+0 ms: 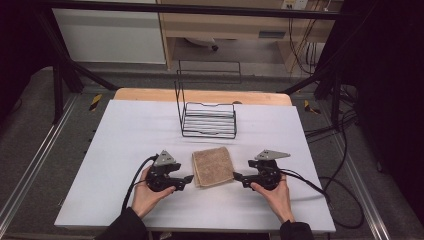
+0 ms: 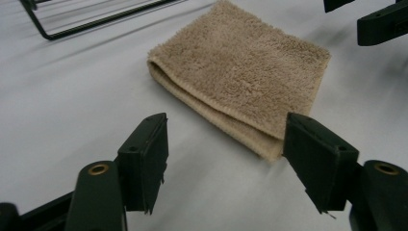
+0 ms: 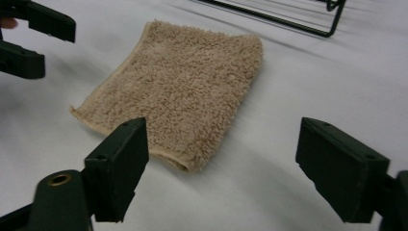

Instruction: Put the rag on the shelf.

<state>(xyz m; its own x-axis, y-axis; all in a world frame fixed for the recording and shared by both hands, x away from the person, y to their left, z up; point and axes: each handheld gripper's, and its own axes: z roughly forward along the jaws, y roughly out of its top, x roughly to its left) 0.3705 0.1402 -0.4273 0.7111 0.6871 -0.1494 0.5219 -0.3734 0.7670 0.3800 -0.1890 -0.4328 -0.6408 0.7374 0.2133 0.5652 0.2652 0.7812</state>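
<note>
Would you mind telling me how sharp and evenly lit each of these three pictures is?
High view: dim, dark at the edges, the white table evenly lit, the folded towel soft in detail. Left gripper view: the towel's pile is fairly crisp, the near black jaws slightly soft, the wire rack blurred. Right gripper view: towel sharp, its far edge and the rack softer; faint shadows, no glare.

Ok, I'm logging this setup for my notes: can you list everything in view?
towel: one, tan, folded, flat on the table between the two tools
rack: one, black wire, beyond the towel
table: one, white top, wooden strip at its far edge
frame: one, black bars, around the table
cables: several, black, on the floor right of the table
left tool: one, black with grey plate, left of the towel, jaws apart, nothing between them
right tool: one, black with grey plate, right of the towel, jaws apart, nothing between them
hands: two, one on each tool
</note>
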